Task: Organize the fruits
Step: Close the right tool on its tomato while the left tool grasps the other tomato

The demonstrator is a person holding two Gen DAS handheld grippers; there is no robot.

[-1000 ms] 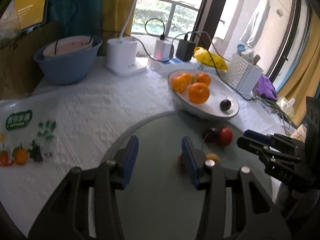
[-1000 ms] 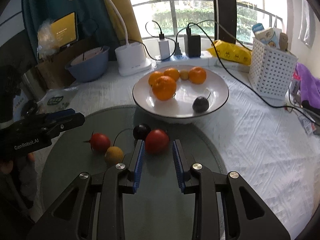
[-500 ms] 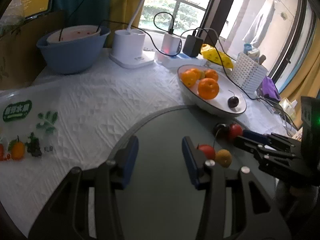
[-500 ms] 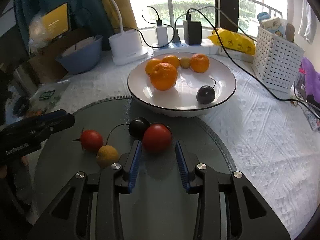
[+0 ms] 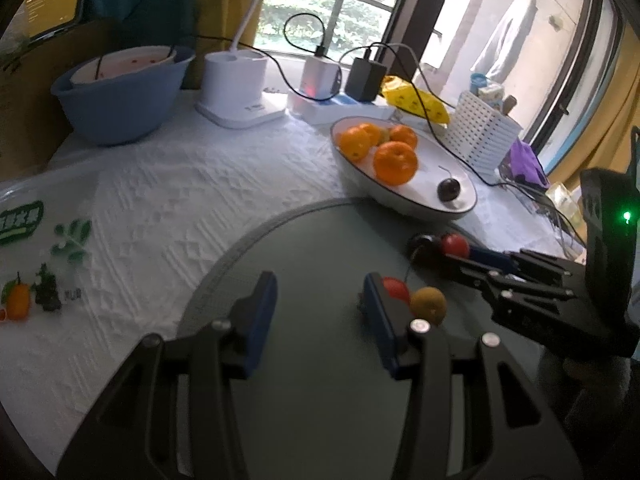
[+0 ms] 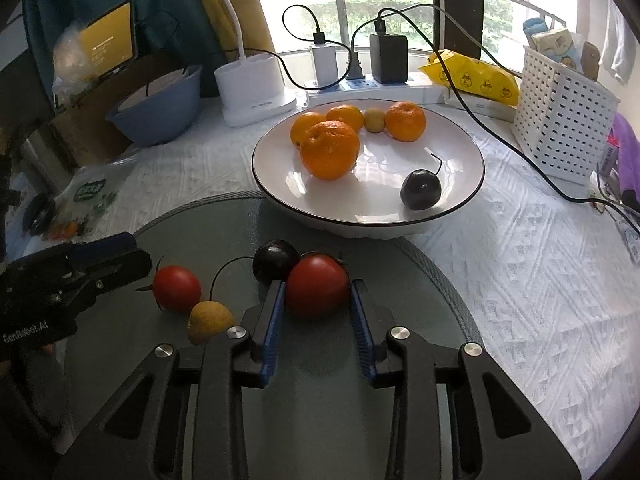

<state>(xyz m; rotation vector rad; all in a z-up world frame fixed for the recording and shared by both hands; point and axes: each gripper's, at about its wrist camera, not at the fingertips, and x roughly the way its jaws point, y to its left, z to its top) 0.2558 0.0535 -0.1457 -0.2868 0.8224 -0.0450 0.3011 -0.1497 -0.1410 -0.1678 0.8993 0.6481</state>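
Closing on red tomato point(image 6: 317, 289), grey mat point(image 6: 400, 360), below white bowl point(image 6: 460, 200).
Right gripper point(image 6: 318, 312): jaws narrow, just been closing, pads flanking the fruit, contact uncertain. Squeeze gently, avoid nudging dark cherry point(image 6: 275, 259). Left gripper point(image 5: 316, 312): parted, empty.

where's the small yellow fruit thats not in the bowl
In the right wrist view the small yellow fruit lies on the grey round mat, left of the right gripper, just in front of the red tomato near the left gripper.
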